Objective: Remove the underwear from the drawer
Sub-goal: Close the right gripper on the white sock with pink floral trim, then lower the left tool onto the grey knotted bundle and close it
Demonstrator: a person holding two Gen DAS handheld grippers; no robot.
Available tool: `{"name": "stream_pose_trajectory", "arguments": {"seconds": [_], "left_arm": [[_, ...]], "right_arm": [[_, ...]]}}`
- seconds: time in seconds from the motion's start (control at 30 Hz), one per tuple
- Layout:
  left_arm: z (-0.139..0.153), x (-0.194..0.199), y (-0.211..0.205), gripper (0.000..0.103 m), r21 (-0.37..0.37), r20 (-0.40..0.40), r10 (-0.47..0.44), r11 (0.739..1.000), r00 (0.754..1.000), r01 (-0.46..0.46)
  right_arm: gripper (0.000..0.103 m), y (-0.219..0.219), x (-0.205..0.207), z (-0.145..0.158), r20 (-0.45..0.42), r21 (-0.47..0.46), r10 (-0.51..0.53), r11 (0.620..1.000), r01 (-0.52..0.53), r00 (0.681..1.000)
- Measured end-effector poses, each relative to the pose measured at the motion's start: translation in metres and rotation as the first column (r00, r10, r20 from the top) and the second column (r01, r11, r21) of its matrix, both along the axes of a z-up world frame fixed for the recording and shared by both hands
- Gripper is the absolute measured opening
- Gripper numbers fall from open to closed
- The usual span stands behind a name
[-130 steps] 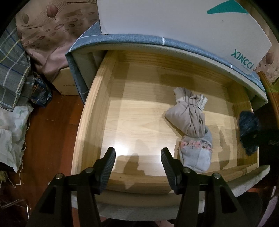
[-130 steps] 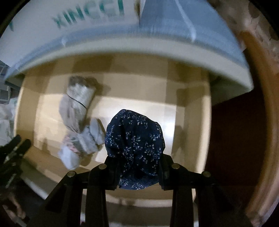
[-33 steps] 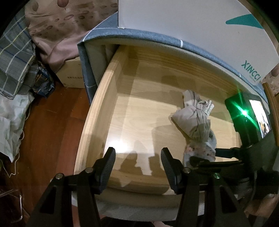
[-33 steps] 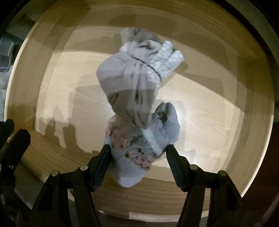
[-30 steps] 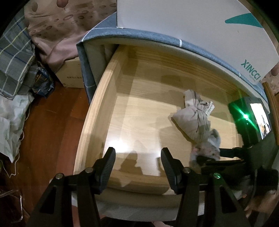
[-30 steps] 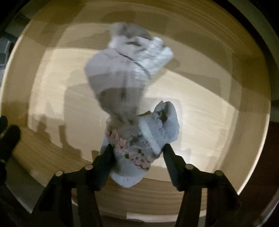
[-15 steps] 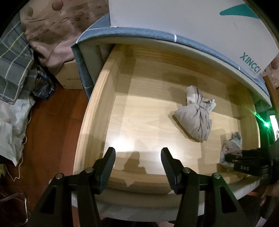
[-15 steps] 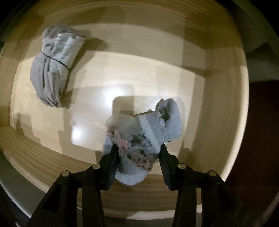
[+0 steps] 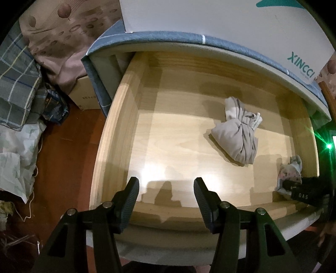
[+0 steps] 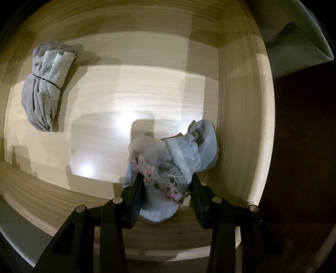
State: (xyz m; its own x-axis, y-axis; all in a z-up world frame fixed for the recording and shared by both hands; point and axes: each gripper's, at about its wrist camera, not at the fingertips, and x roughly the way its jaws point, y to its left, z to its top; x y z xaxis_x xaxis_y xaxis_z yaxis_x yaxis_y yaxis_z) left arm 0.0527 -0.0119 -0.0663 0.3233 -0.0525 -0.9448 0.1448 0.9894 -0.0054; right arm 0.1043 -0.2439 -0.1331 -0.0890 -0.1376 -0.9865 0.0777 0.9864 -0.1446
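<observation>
In the right wrist view the right gripper [image 10: 167, 187] is clamped on a pale blue underwear bundle [image 10: 178, 159] with a ribbed waistband and pink floral trim; its jaws have just been closing, and the cloth is squeezed between both black fingers [image 10: 136, 189]. The bundle sits at about five o'clock in the wooden drawer [image 10: 237, 105], close against the right wall and over the front board. A second piece, a grey rolled underwear [image 10: 45, 84] with a white honeycomb-patterned band and a thin dark tie across it, lies on the drawer floor at about ten o'clock, well apart from the held one.

In the left wrist view the left gripper [image 9: 166, 197] hangs wide open over the front edge of the drawer [image 9: 117, 130], with nothing between its fingers. The grey roll [image 9: 237, 138] lies at about two o'clock from it. At three to four o'clock the blue bundle [image 9: 290, 170] peeks out of the right gripper [image 9: 294, 187], whose black body carries white letters that read "DAS". A green light [image 9: 328, 146] glows just beyond it.

Above the drawer, on a blue-edged top [image 9: 168, 38], rests a white box [image 9: 220, 19] with a teal corner mark and the teal word "XINCCI"; smaller print under it is too small to read. At nine to eleven o'clock, plaid cloth [image 9: 14, 84] and a brown leaf-print fabric [image 9: 58, 35] are piled beside a cardboard box [image 9: 86, 94] on the reddish floor [image 9: 63, 157].
</observation>
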Motion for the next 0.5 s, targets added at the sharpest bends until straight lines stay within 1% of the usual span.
{"name": "stream_pose_trajectory", "arguments": {"seconds": [0.03, 0.2, 0.23, 0.27, 0.3, 0.4, 0.47, 0.5], "left_arm": [[0.000, 0.000, 0.000, 0.055, -0.003, -0.003, -0.004, 1.000, 1.000, 0.004], [0.002, 0.000, -0.001, 0.055, -0.041, -0.005, -0.029, 0.999, 1.000, 0.028], [0.004, -0.001, -0.002, 0.055, -0.049, 0.001, -0.041, 0.998, 0.999, 0.041], [0.006, -0.001, -0.004, 0.055, -0.057, 0.006, -0.055, 0.997, 0.998, 0.055], [0.007, -0.001, -0.006, 0.055, -0.055, 0.010, -0.061, 0.997, 0.998, 0.061], [0.007, 0.002, -0.017, 0.055, -0.061, 0.000, -0.086, 0.994, 0.996, 0.086], [0.006, 0.007, -0.030, 0.055, -0.071, -0.018, -0.107, 0.992, 0.994, 0.105], [0.007, 0.009, -0.037, 0.055, -0.065, -0.014, -0.120, 0.991, 0.993, 0.119]], "right_arm": [[0.038, 0.004, 0.015, -0.001, 0.000, 0.000, 0.001, 1.000, -0.001, 1.000], [0.038, 0.012, 0.014, -0.004, 0.002, -0.003, 0.009, 1.000, -0.009, 1.000], [0.038, 0.011, 0.014, -0.004, 0.002, -0.003, 0.010, 1.000, -0.010, 1.000], [0.038, 0.000, 0.009, 0.004, 0.003, -0.002, 0.011, 1.000, -0.011, 1.000], [0.038, 0.000, 0.008, 0.003, 0.004, -0.002, 0.012, 1.000, -0.012, 1.000], [0.038, -0.001, 0.007, 0.005, 0.005, -0.002, 0.012, 1.000, -0.012, 1.000], [0.038, -0.002, 0.007, 0.005, 0.005, 0.000, 0.012, 1.000, -0.012, 1.000], [0.038, -0.003, 0.005, 0.005, 0.006, 0.000, 0.012, 1.000, -0.012, 1.000]]}}
